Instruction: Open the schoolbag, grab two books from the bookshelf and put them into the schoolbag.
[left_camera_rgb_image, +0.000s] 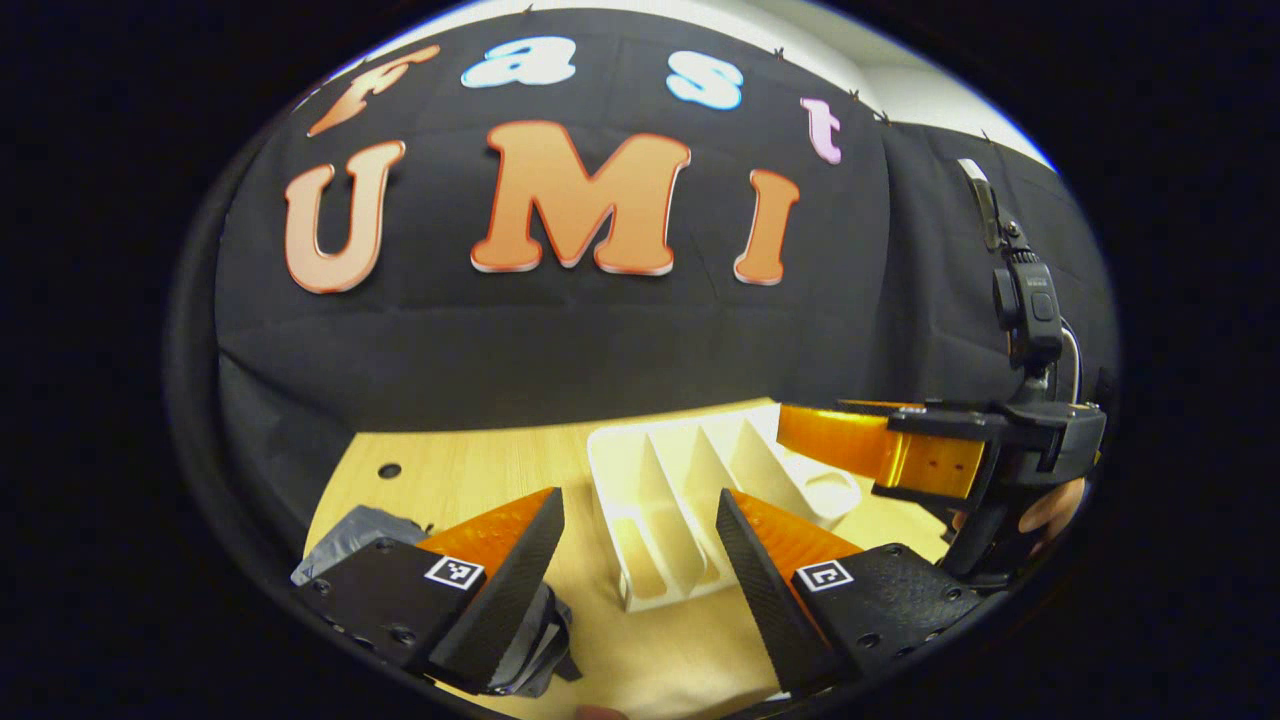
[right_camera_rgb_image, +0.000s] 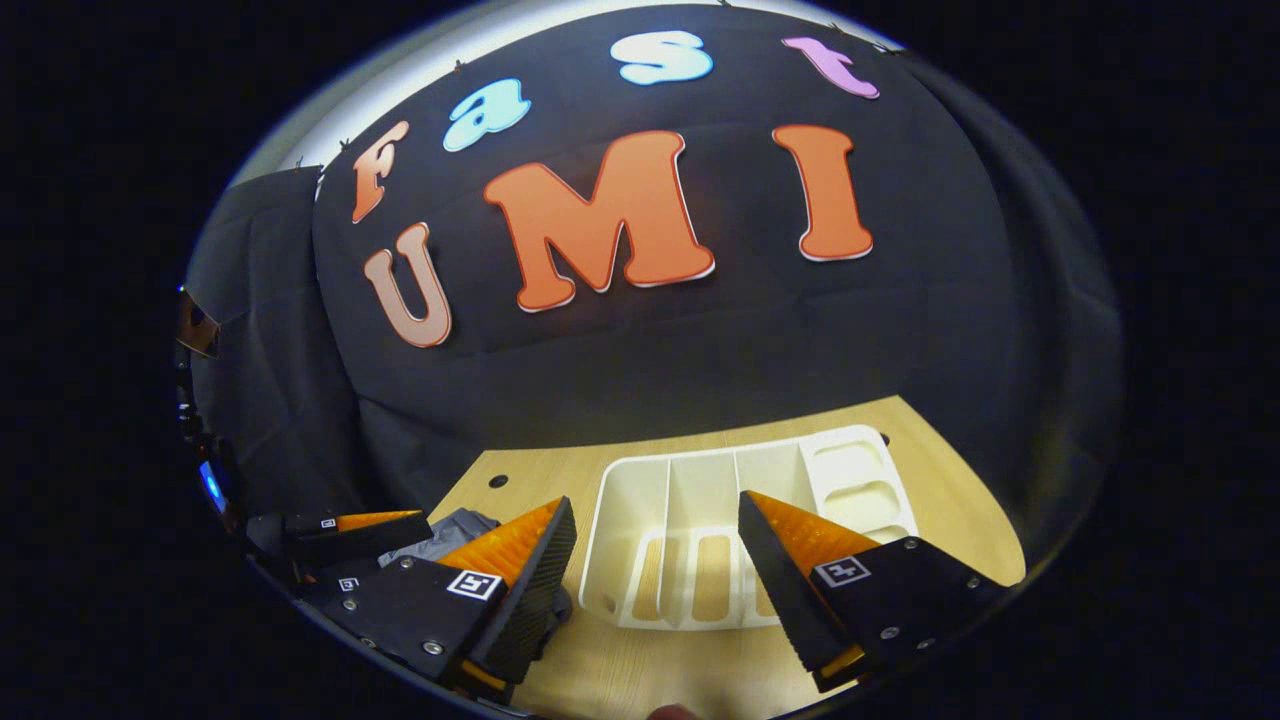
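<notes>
both grippers hover with fingers apart, left gripper (left_camera_rgb_image: 640, 560) and right gripper (right_camera_rgb_image: 657, 565), above the white bookshelf (right_camera_rgb_image: 700, 500) and grey schoolbag (left_camera_rgb_image: 350, 530) on the table (left_camera_rgb_image: 480, 470).

Both grippers hovering with fingers spread wide, gripping nothing.
Left gripper (left_camera_rgb_image: 640, 520) hanging above the table (left_camera_rgb_image: 480, 470), jaws apart; right gripper (right_camera_rgb_image: 655, 525) doing likewise over that table, showing side-on at the left gripper view's right edge, a hand (left_camera_rgb_image: 1050, 510) holding it.
</notes>
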